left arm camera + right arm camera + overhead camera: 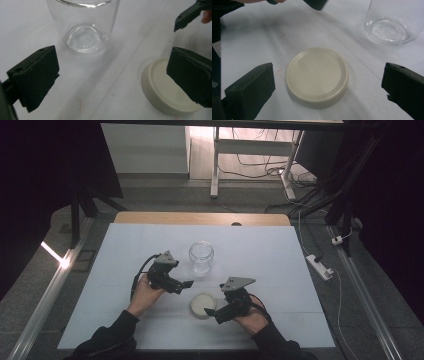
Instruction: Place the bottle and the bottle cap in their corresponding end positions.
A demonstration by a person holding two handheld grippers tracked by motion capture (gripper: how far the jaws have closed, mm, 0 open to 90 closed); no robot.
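Right tool (328, 82) wide around unmarked cream lid (317, 76), clear jar (395, 22) unlabelled

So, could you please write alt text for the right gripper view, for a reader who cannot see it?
A round cream lid lies flat on the white table, between the right gripper's two open black jaws, which do not touch it. An empty clear glass jar stands upright beyond it at upper right, apart from the lid.
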